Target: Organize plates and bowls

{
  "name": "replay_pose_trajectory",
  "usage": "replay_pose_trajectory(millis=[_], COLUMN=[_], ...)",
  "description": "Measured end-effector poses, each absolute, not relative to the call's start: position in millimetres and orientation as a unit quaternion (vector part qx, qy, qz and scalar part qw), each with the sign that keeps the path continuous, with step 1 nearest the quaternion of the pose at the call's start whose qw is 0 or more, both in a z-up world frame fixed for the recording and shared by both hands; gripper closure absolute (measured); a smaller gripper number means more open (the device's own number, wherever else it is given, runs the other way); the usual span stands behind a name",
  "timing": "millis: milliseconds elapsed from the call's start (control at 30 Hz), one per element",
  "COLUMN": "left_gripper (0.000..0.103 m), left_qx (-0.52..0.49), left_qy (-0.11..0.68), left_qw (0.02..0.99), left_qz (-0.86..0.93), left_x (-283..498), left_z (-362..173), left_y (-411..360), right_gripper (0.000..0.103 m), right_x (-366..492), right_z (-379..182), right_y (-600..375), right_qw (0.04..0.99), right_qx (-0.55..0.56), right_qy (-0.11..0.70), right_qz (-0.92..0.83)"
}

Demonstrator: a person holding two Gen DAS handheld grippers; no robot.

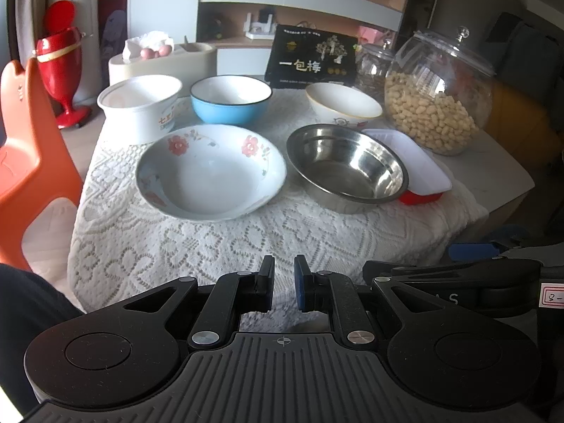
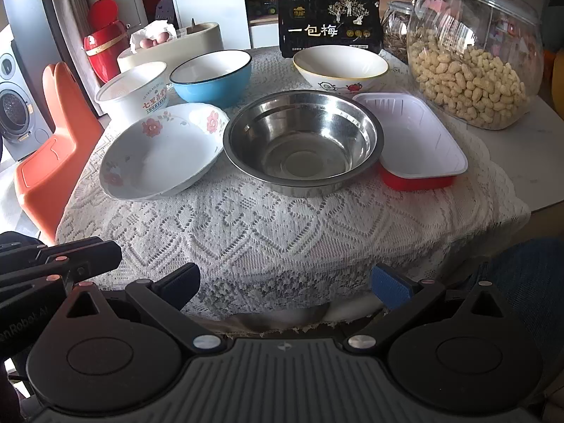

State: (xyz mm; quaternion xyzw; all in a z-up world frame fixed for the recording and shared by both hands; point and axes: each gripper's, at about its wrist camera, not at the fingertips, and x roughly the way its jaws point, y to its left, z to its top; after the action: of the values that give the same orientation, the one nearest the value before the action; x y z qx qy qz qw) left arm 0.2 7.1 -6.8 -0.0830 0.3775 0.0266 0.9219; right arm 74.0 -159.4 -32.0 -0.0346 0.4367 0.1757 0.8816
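Observation:
On the lace cloth stand a flowered white plate, a steel bowl, a blue bowl, a tall white paper bowl, a white cartoon bowl and a white-and-red plastic tray. My left gripper hovers shut and empty over the near cloth, short of the plate. My right gripper stands wide open, empty, near the table's front edge, well short of the steel bowl.
A large glass jar of peanuts and a smaller jar stand at the right back. A black box and a cream tissue holder line the back. An orange chair stands left.

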Motion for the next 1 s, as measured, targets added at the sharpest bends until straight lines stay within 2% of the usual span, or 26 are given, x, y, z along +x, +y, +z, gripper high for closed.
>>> replay_pose_trajectory(millis=[1000], left_gripper=[0.089], left_qx=[-0.086], left_qy=[0.381], left_qw=[0.920], left_qz=[0.028], left_x=[0.5], left_z=[-2.7], left_y=[5.9], right_gripper=[0.000], right_x=[73.4], right_z=[-33.4], right_y=[-159.7], right_qw=[0.881], right_qx=[-0.035], right_qy=[0.438], right_qz=[0.175])
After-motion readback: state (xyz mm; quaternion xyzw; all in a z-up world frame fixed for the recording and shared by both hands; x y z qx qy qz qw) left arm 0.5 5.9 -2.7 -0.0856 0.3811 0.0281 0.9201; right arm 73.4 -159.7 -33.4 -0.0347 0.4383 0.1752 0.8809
